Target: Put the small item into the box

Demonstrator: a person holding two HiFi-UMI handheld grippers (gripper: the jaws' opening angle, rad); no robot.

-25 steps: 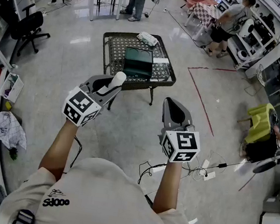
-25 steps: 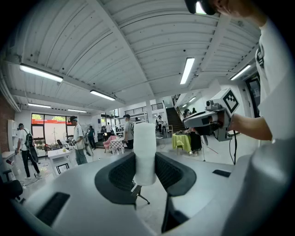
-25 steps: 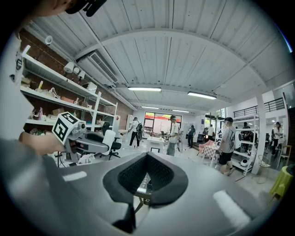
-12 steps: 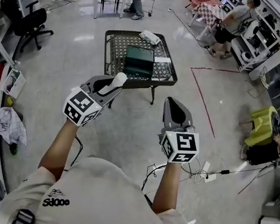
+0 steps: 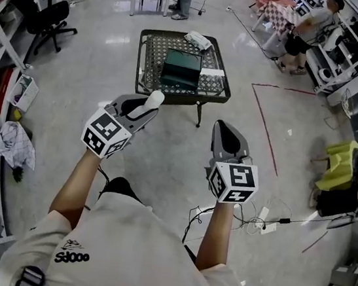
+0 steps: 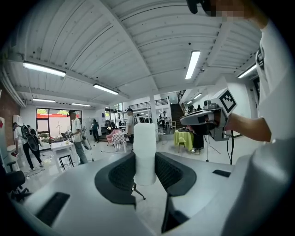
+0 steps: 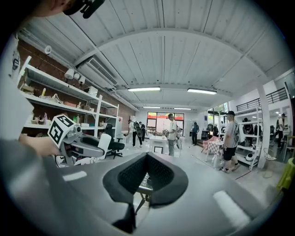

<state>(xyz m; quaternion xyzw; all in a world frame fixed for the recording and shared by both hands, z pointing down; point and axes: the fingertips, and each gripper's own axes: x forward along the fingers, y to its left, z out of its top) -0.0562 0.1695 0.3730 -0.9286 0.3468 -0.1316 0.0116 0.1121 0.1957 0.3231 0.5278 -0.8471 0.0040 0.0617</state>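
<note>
One white cylinder [image 6: 145, 140], likely light, smooth, crushable, sits clamped by its lower half in the left gripper [image 6: 145, 162]; right gripper [image 7: 146, 160] jaws together, empty; box [image 5: 181, 68] well apart

open floor [image 5: 165, 150] ahead, box [image 5: 181, 68] on table [image 5: 153, 53]

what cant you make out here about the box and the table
- green box: head view, too far and small to tell whether it is open
- white bundle on the table: head view, too small to identify
- box again: right gripper view, not visible, table mostly covered by the shut right gripper
</note>
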